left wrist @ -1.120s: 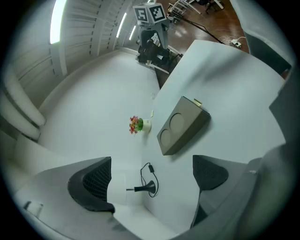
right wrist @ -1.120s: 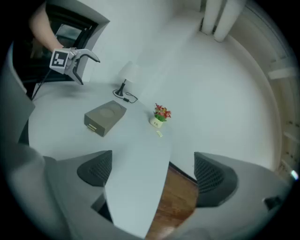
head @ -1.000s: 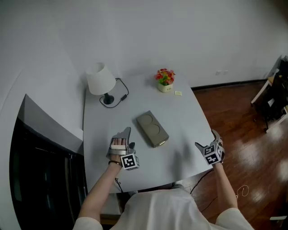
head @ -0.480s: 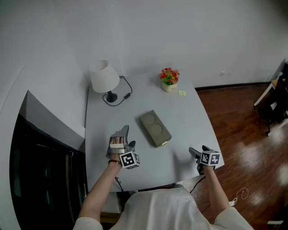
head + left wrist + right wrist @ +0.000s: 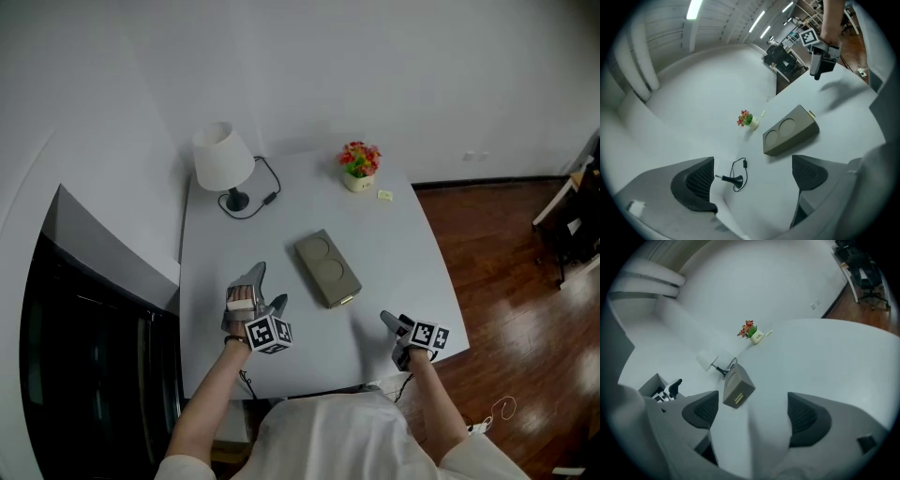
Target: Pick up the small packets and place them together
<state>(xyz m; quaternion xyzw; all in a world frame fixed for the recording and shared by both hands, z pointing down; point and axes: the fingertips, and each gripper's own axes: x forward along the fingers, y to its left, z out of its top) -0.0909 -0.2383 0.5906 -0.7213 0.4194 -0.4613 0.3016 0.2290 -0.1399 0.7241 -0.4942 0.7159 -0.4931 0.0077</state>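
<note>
At worktop (image 5: 211,272) front left, reopen left tool (image 5: 270,284), empty and closing just now; reach past grey box (image 5: 327,270) toward small packet (image 5: 384,195), far back beside flower pot (image 5: 359,169), well apart from both tools; bring right tool (image 5: 392,323), empty, jaws spread wide.

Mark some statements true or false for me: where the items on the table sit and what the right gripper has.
1. The lamp stands near the far left corner of the table. True.
2. The right gripper is shut on a small packet. False: its jaws stand apart with only bare table between them.
3. The box lies flat near the table's middle, with two round recesses on top. True.
4. The small packet lies against the box. False: it lies at the far right, beside the flower pot, well apart from the box.
</note>
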